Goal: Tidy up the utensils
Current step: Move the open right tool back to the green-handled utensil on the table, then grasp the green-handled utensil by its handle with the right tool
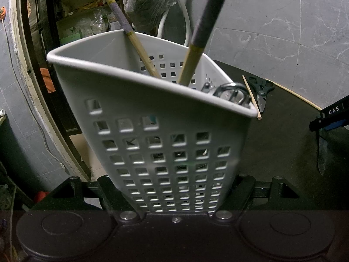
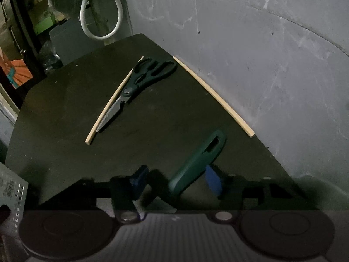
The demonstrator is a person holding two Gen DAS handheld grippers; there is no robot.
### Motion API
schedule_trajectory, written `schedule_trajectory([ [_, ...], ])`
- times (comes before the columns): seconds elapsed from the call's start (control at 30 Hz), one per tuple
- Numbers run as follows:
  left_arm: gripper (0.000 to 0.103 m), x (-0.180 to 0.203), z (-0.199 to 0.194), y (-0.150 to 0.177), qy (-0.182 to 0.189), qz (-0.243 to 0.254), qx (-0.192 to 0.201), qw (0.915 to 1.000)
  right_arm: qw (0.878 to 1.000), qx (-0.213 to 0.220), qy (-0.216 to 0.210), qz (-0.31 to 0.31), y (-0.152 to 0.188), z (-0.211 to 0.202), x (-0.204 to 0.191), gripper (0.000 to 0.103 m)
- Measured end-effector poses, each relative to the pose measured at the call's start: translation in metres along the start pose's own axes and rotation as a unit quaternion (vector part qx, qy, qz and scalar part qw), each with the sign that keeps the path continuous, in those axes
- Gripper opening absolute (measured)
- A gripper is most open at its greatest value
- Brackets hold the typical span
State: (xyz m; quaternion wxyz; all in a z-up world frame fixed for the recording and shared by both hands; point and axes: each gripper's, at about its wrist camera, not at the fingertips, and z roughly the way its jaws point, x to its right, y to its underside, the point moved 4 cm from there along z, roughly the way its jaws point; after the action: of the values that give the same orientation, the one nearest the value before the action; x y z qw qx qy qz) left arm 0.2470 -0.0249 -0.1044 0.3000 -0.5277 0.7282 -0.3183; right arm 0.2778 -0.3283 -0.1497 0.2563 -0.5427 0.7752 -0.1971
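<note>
My left gripper (image 1: 177,185) is shut on a white perforated basket (image 1: 152,131), which fills the left wrist view. Two wooden-handled utensils (image 1: 192,65) and some metal pieces (image 1: 229,91) stand in it. On the black table (image 2: 65,109) lies a green-handled knife (image 2: 198,161); its blade (image 1: 321,152) shows in the left wrist view. My right gripper (image 2: 176,180) straddles the handle. The right blue pad (image 2: 213,181) is against the handle, and a gap remains at the left pad (image 2: 138,179). Black scissors (image 2: 144,80) and a chopstick (image 2: 113,102) lie farther back.
A second chopstick (image 2: 218,98) lies along the table's right edge, beyond which is grey marbled tile (image 2: 261,54). A white hose loop (image 2: 102,11) and a plastic bag (image 1: 150,2) hang behind the table. A dark shelf (image 1: 72,21) stands at the far left.
</note>
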Motion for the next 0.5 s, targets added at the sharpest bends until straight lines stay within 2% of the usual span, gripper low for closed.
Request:
schedule_trajectory([
  [0.1,0.077,0.0,0.0,0.0,0.0,0.0,0.0,1.0,1.0,-0.001,0.007,-0.005,0.0,-0.001,0.0,0.038],
  [0.23,0.077,0.0,0.0,0.0,0.0,0.0,0.001,1.0,1.0,-0.011,0.024,0.0,-0.003,-0.002,0.001,0.028],
  [0.3,0.077,0.0,0.0,0.0,0.0,0.0,0.001,1.0,0.999,-0.014,0.033,0.006,-0.004,-0.002,0.002,0.023],
  [0.4,0.077,0.0,0.0,0.0,0.0,0.0,0.001,1.0,0.999,-0.015,0.024,0.028,-0.006,-0.001,0.006,0.018],
  [0.5,0.077,0.0,0.0,-0.001,0.0,0.0,0.001,1.0,0.999,-0.016,0.011,0.047,-0.006,-0.001,0.01,0.017],
])
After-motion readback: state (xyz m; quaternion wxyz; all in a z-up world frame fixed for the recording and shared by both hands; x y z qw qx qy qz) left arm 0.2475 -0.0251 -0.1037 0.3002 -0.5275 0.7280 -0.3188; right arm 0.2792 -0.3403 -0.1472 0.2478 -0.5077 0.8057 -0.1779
